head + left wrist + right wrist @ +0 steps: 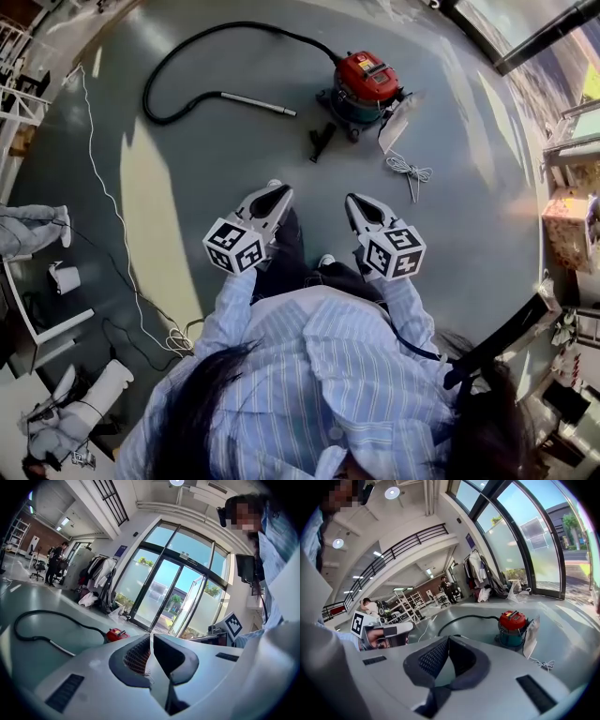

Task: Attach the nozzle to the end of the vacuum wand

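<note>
Evidently not yet begun: the black nozzle [322, 141] lay loose on the far floor, just left of the red vacuum canister [367, 80]. It lay apart from the wand [260, 104], whose metal end pointed right toward it, probably so the two parts sat close for joining. Left gripper [274, 187] and right gripper [353, 200], jaws pressed together on nothing, were held side by side near the person's body and aimed toward those parts, presumably ahead of a reach.
</note>
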